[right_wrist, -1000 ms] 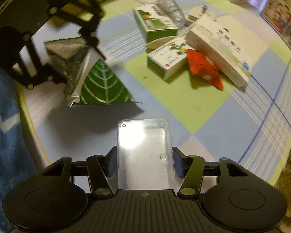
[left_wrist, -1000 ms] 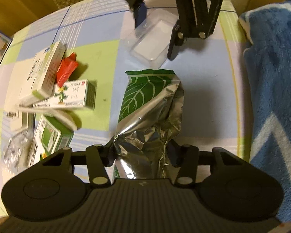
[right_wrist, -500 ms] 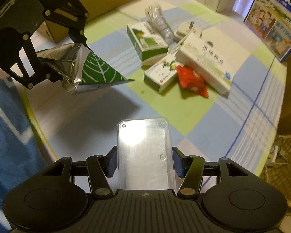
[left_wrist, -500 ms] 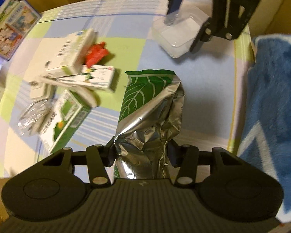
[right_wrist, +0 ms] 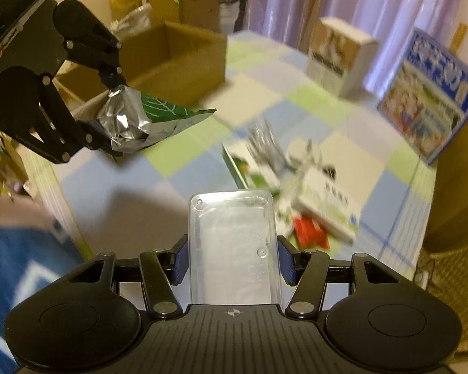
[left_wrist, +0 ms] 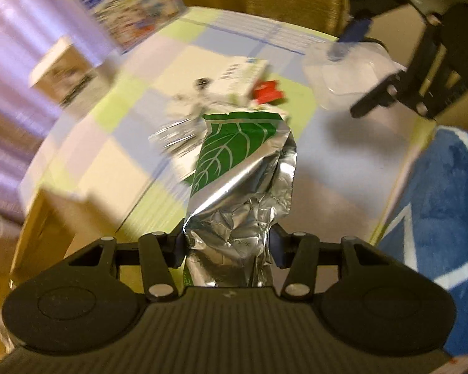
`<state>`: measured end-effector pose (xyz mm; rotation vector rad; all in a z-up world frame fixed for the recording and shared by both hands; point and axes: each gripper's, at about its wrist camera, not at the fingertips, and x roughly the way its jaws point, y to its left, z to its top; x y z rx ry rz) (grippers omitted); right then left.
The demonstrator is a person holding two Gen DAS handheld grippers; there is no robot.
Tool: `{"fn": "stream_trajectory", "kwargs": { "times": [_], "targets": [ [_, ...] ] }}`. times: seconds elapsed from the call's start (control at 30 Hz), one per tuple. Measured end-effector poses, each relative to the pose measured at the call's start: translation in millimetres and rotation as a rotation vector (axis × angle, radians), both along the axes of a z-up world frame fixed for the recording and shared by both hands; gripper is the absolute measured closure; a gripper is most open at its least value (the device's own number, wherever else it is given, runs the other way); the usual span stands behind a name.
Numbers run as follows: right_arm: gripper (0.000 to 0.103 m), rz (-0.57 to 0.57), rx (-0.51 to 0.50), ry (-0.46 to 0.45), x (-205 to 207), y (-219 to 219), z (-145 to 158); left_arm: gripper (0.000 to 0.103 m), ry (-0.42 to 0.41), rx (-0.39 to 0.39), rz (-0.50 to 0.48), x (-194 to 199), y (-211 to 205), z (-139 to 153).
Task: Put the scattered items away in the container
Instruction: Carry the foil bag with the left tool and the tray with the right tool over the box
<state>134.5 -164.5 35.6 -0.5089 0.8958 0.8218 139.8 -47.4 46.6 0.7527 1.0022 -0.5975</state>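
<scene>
My left gripper is shut on a crumpled silver foil bag with a green leaf print and holds it in the air above the checked tablecloth; it also shows in the right wrist view. My right gripper is shut on a clear plastic box, also lifted; it shows in the left wrist view. An open cardboard box stands at the table's far left corner, just behind the foil bag. Scattered items stay on the table: white medicine boxes, a red packet, a green carton.
A white carton and a blue picture box stand at the far side of the table. A blue towel lies at the table's near edge. Purple curtains hang behind.
Both grippers have risen and tilted up with their loads. The left gripper has carried the foil bag toward the cardboard box. The view is blurred by motion.
</scene>
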Motion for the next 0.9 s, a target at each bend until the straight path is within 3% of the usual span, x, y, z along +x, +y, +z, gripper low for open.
{"fn": "stream_trajectory", "kwargs": {
  "times": [0.2,0.47,0.9],
  "targets": [
    [0.049,0.014,0.07,-0.021,-14.8,60.5,36.8,0.057,-0.042,-0.039,0.188,-7.4,62.5,43.5],
    [0.049,0.025,0.134,-0.012,-31.0,142.1,59.1,0.057,-0.091,-0.058,0.408,-14.2,147.6,80.1],
    [0.049,-0.057,0.185,0.044,-19.4,236.0,39.4,0.057,-0.103,-0.151,0.698,3.3,242.6,82.0]
  ]
}}
